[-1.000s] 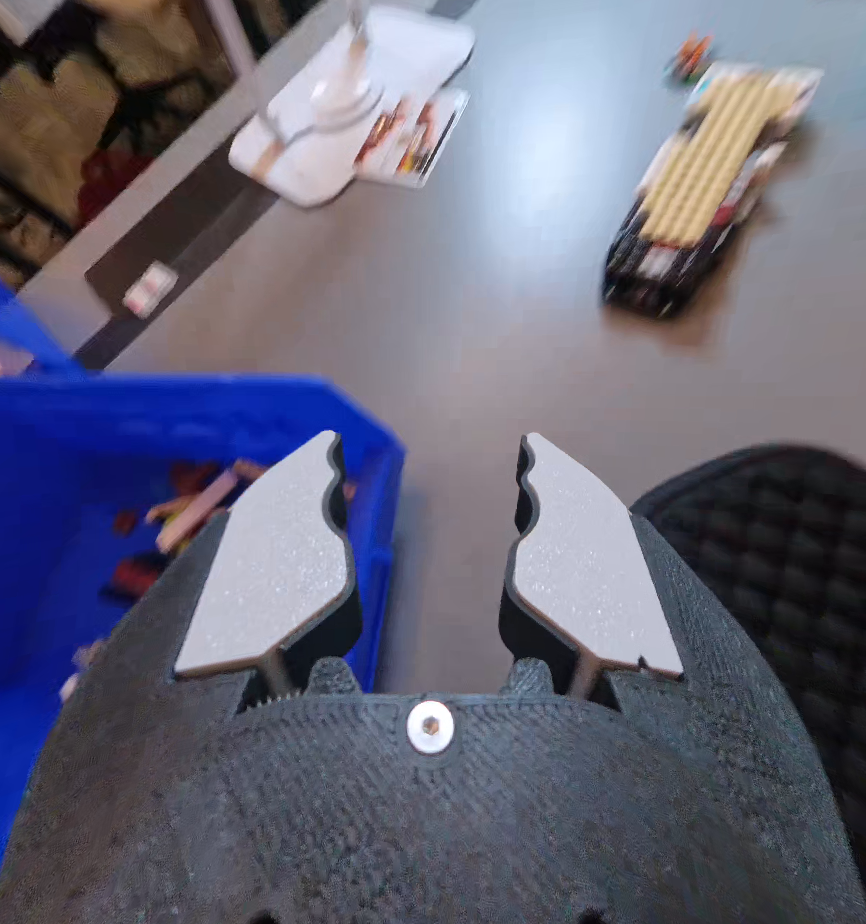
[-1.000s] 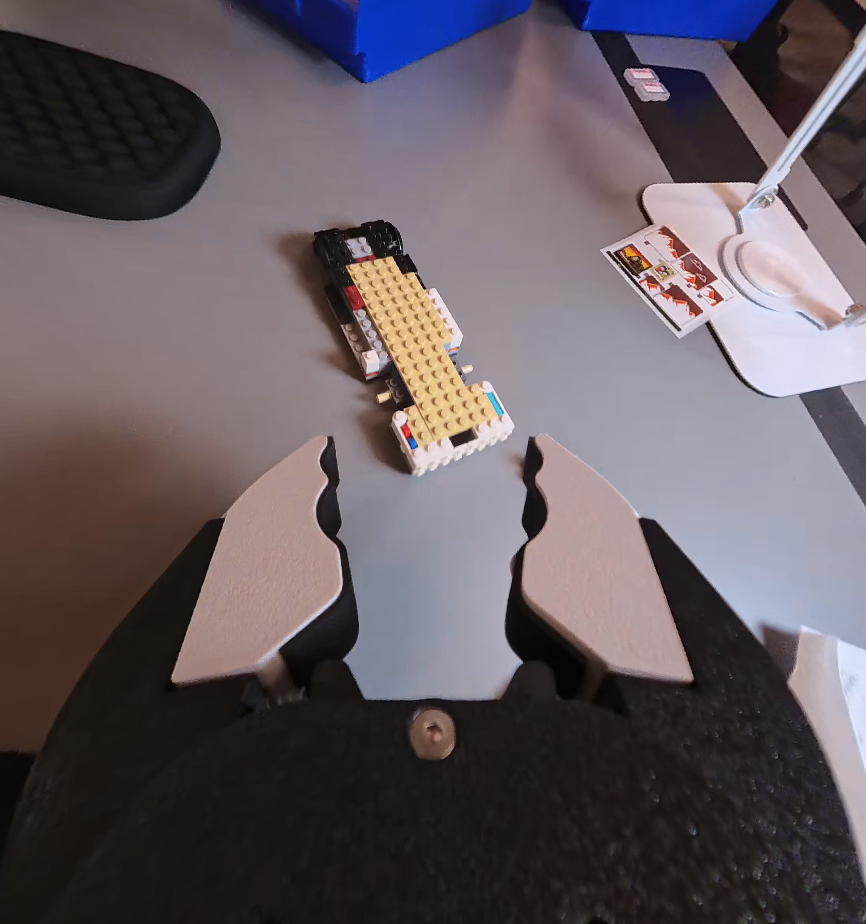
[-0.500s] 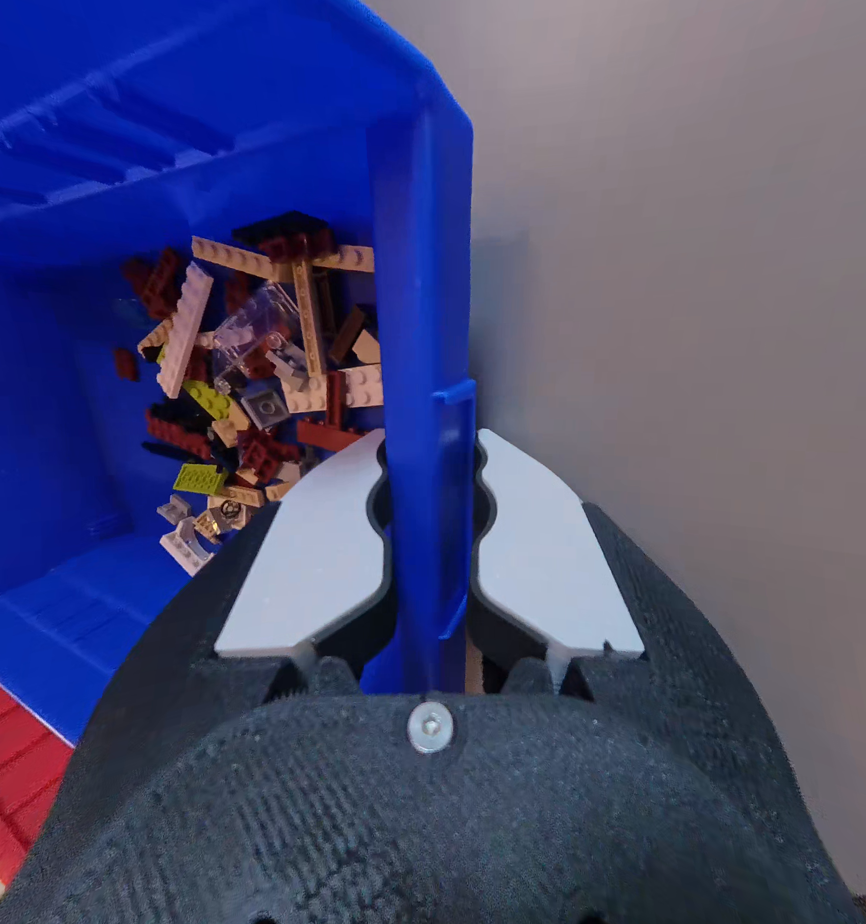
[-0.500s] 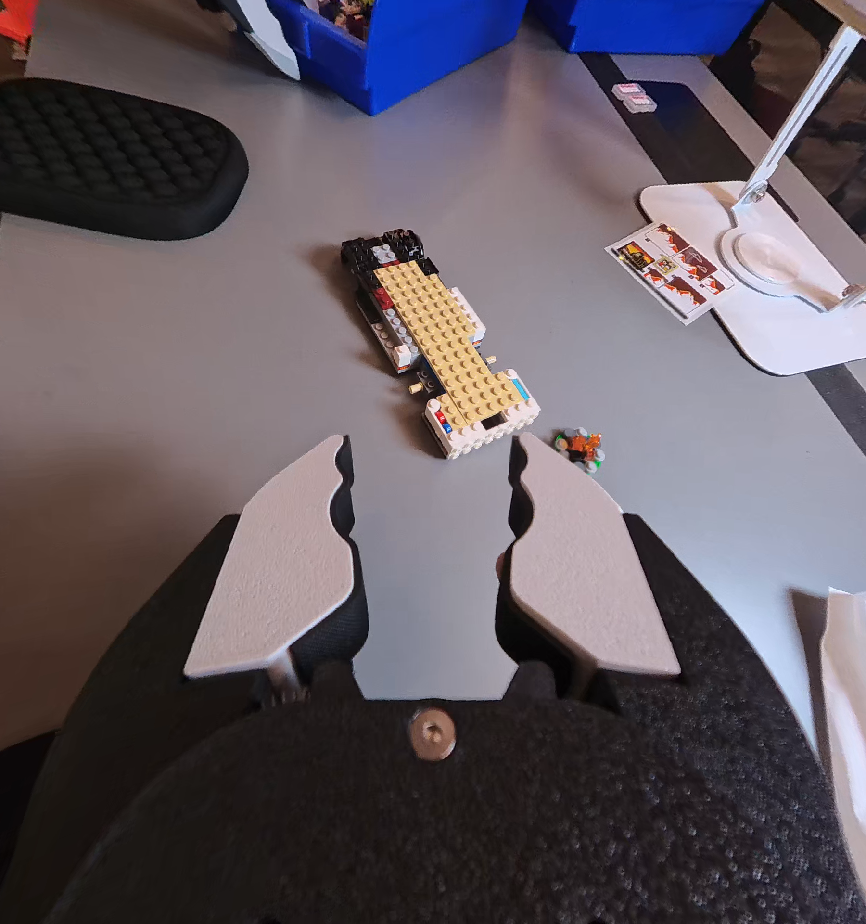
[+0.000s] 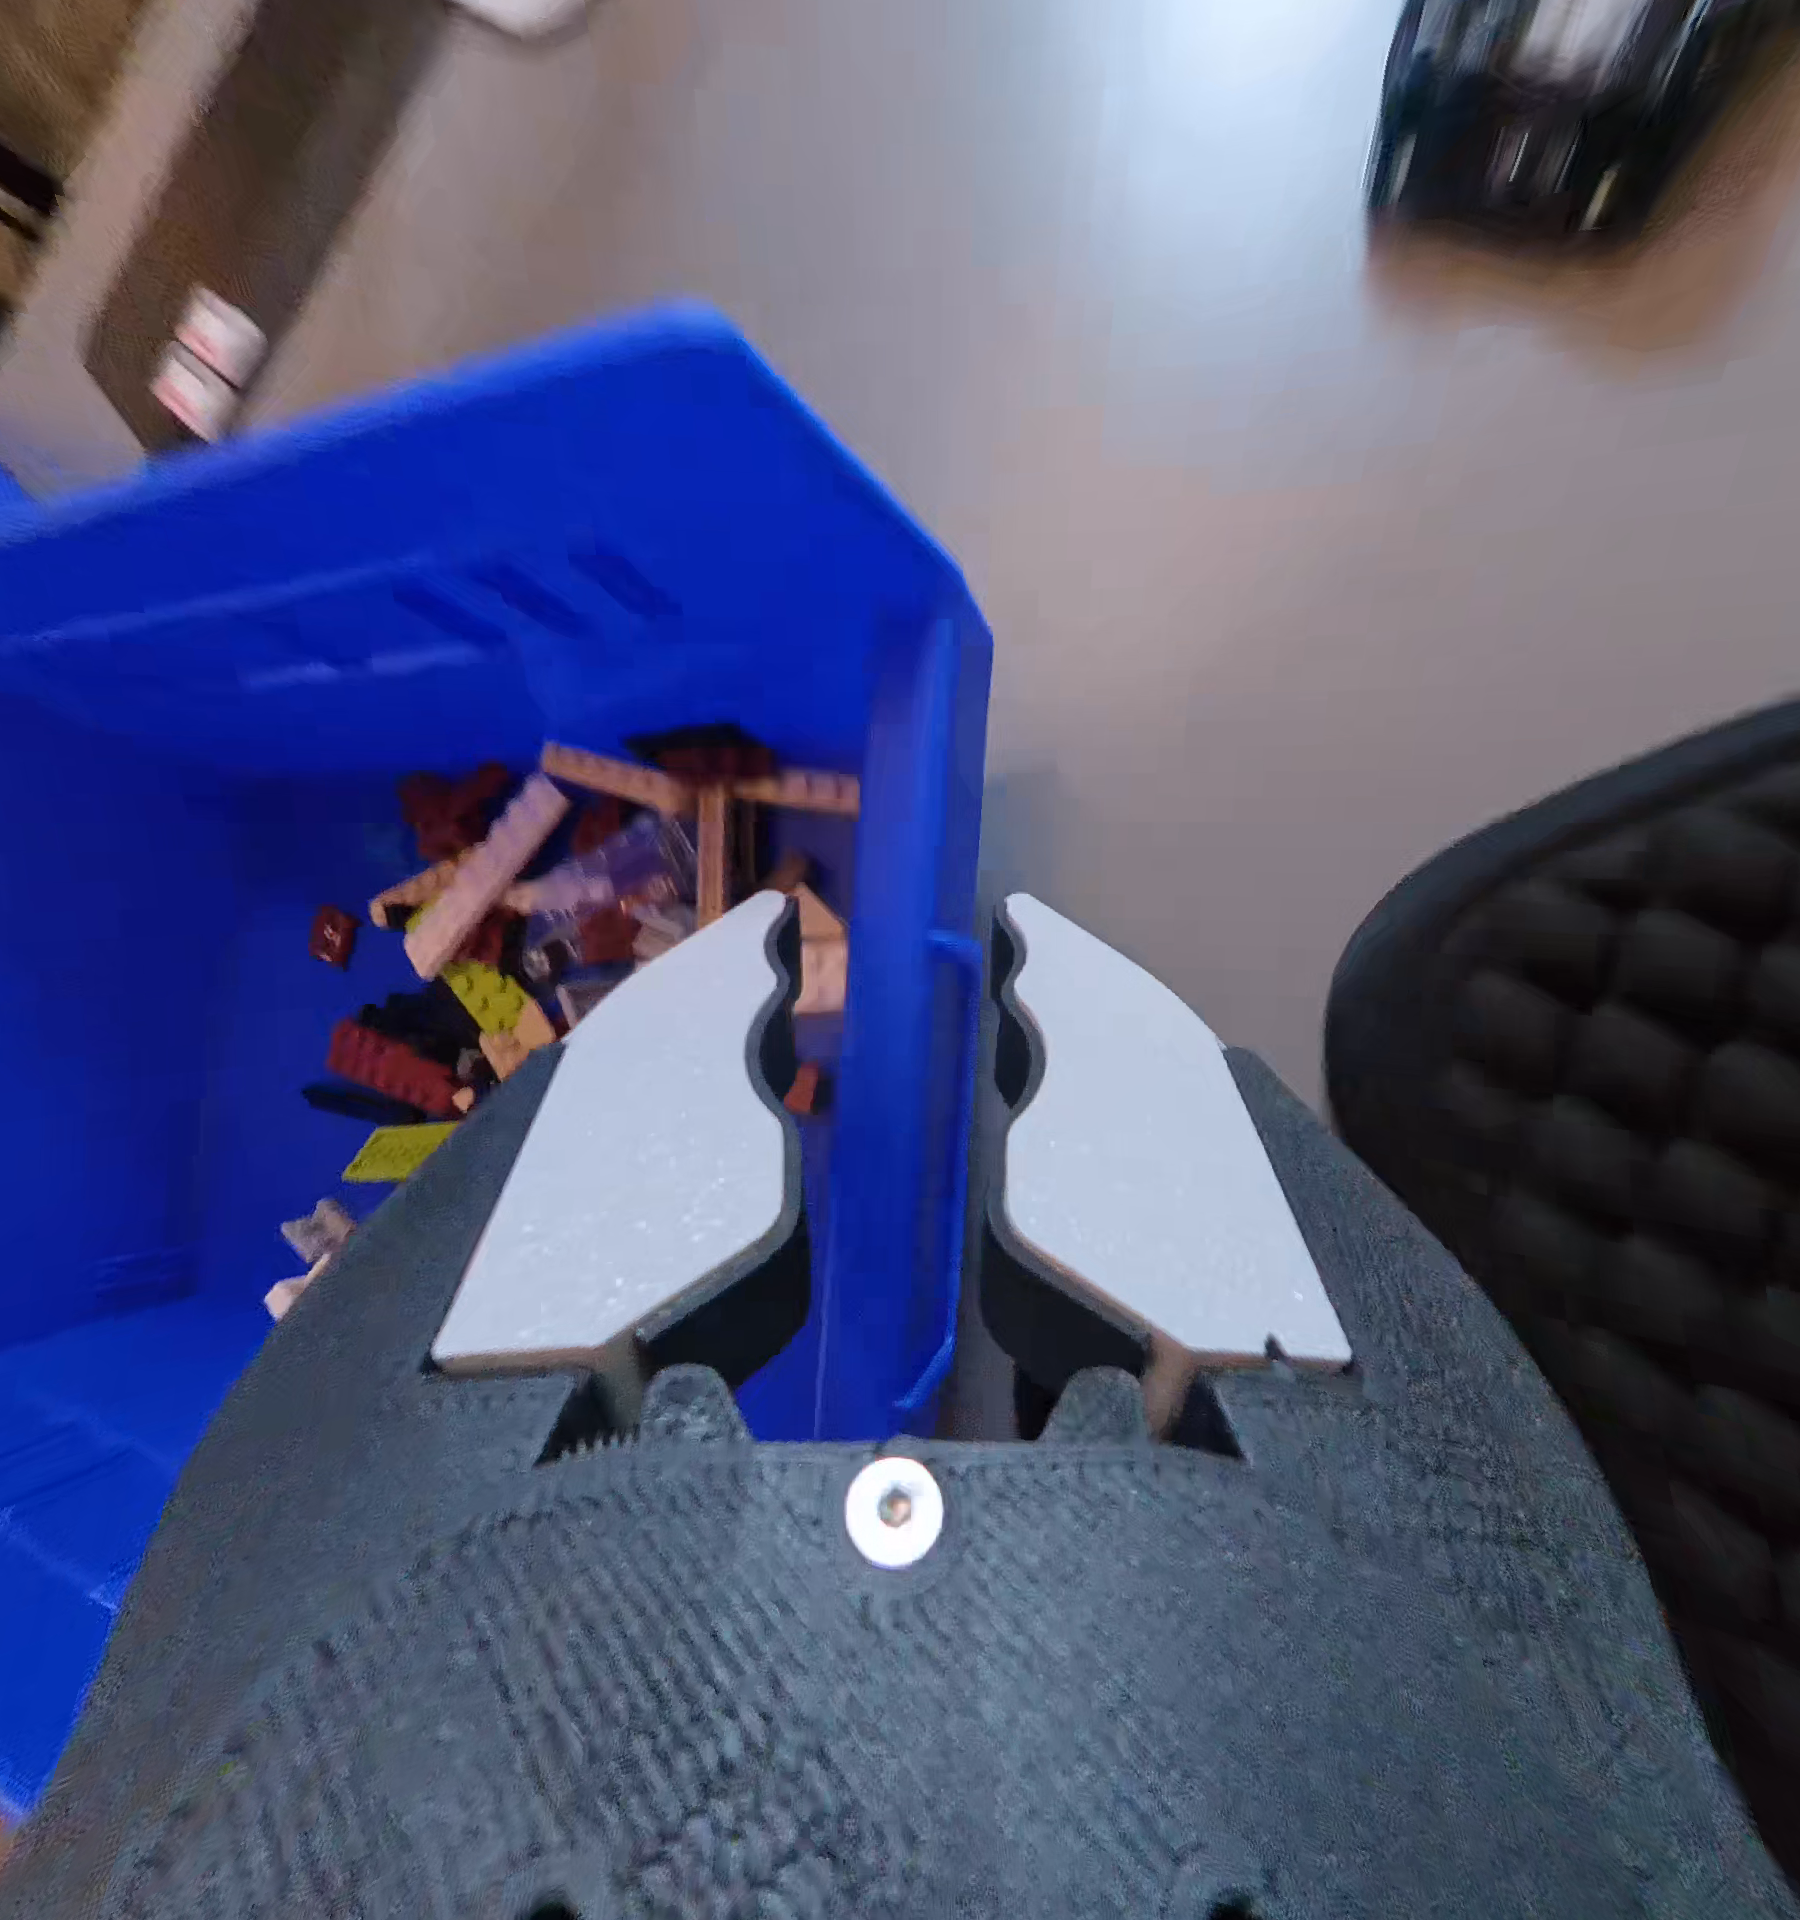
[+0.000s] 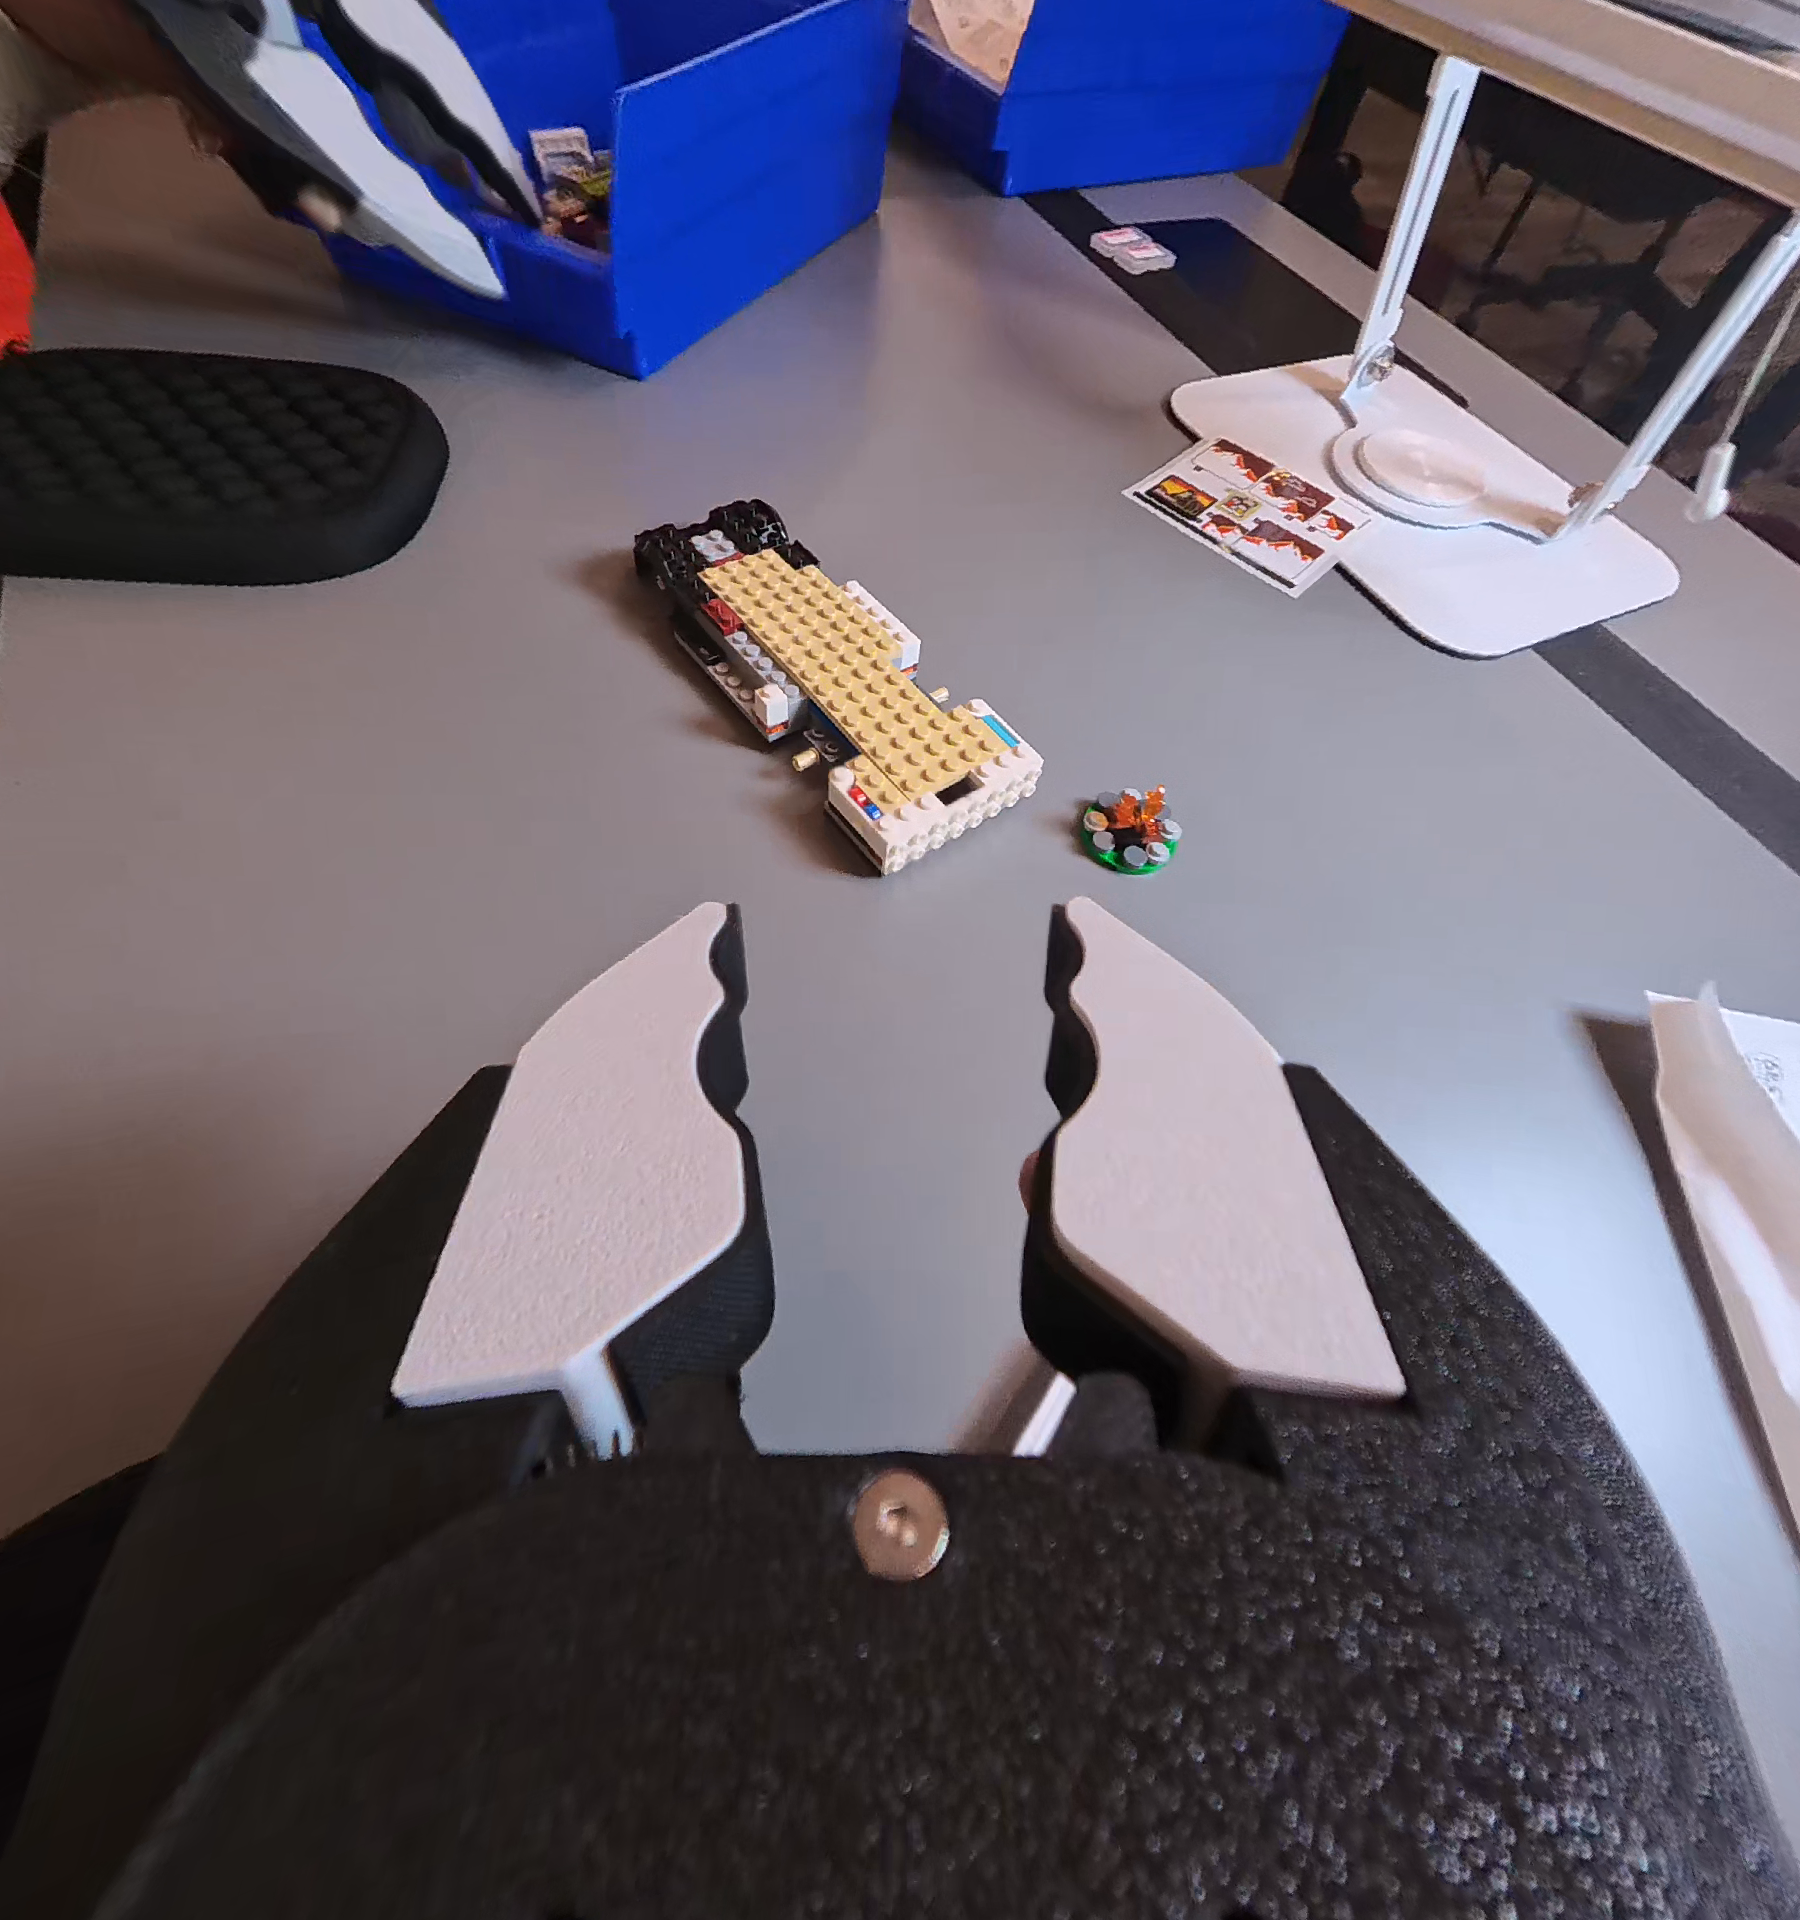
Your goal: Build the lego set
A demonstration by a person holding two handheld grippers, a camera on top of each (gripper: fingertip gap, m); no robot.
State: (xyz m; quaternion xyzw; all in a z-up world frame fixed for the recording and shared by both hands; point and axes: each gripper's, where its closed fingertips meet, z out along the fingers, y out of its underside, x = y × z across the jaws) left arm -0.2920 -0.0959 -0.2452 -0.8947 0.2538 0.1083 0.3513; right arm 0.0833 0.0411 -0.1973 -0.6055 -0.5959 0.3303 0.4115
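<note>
Loosened since before, left claw [image 5: 894, 914] apparently straddles one blue bin [image 5: 917, 790]; right claw [image 6: 894, 914] spread, empty.

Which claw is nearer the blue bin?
Left. The left claw straddles the blue bin wall; the right claw hovers over bare table, far from it.

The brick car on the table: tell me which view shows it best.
The right wrist view. There the brick car lies sharp and whole on the grey table, ahead of the open right gripper. The left wrist view shows it only as a dark blur at the top edge.
</note>
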